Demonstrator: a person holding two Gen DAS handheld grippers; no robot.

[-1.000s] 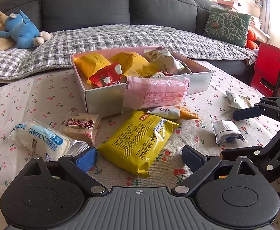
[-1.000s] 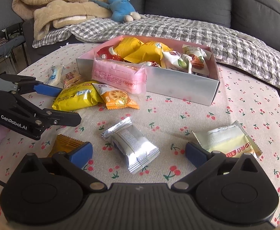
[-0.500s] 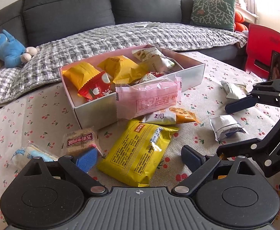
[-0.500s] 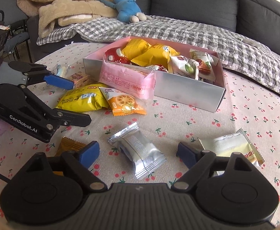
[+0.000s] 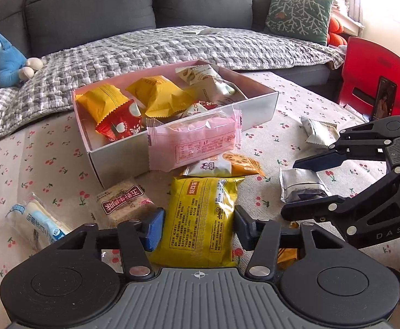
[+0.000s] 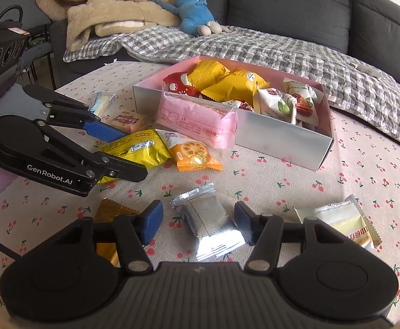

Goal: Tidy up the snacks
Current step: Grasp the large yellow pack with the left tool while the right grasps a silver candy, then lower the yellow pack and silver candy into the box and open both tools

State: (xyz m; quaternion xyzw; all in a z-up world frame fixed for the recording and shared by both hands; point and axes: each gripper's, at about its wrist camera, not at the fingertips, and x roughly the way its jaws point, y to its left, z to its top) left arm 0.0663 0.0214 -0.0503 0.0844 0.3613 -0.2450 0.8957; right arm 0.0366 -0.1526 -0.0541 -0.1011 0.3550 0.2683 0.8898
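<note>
A pink-lined box (image 5: 257,109) (image 6: 276,142) on the cherry-print table holds several snack packs. A pink pack (image 5: 193,139) (image 6: 197,123) leans on its front wall. My left gripper (image 5: 198,229) is open, its fingers on either side of a yellow pack (image 5: 201,219) (image 6: 137,149); it also shows in the right wrist view (image 6: 123,155). My right gripper (image 6: 198,220) is open around a silver pack (image 6: 209,223) (image 5: 300,187); it also shows in the left wrist view (image 5: 306,186).
Loose on the table: an orange-white pack (image 5: 224,163) (image 6: 190,153), a brown pack (image 5: 123,201), a white-blue pack (image 5: 39,223), a cream pack (image 6: 345,223) (image 5: 319,131), a gold wrapper (image 6: 109,213). A sofa with grey blanket (image 5: 145,46) stands behind, a red chair (image 5: 372,76) at right.
My left gripper moved forward and right so the yellow pack now lies between its fingers. My right gripper moved forward over the silver pack. Both stayed open.
</note>
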